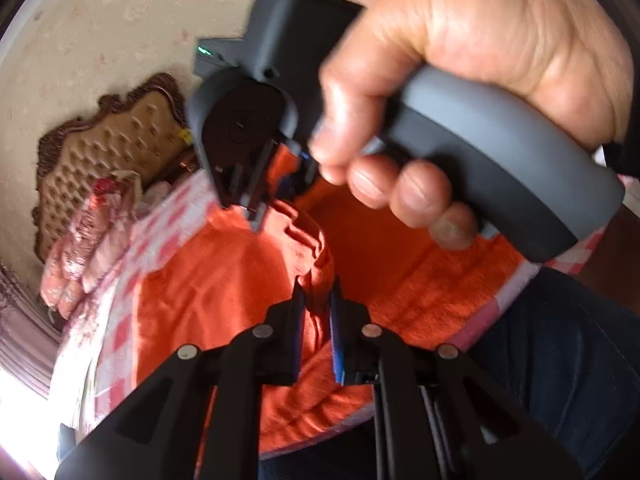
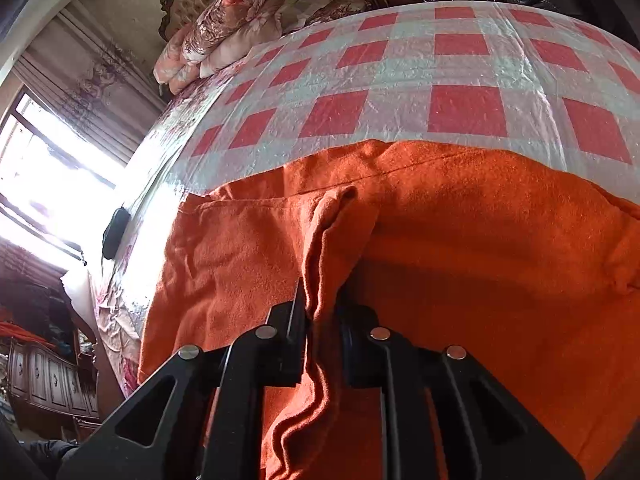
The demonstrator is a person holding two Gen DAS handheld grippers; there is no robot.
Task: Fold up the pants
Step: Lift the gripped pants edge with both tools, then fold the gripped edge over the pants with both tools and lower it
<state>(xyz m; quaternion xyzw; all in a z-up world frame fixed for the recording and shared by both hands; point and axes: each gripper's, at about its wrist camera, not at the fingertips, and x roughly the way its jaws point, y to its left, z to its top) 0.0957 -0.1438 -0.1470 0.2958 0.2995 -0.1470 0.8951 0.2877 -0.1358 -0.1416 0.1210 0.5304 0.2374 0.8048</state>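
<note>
The orange pants [image 2: 460, 240] lie spread on a red-and-white checked sheet [image 2: 400, 80] over a bed. My right gripper [image 2: 320, 300] is shut on a raised fold of the orange fabric that runs down between its fingers. In the left wrist view my left gripper [image 1: 317, 300] is shut on a ridge of the orange pants [image 1: 224, 280]. The right gripper [image 1: 256, 184], held in a hand, shows just beyond it, also pinching the pants.
Floral pillows [image 2: 224, 28] and a tufted headboard [image 1: 120, 136] are at the bed's far end. A bright window [image 2: 36, 184] and a wooden dresser [image 2: 44, 376] are to the left. The person's dark-clad body [image 1: 560, 360] stands at the bed's near edge.
</note>
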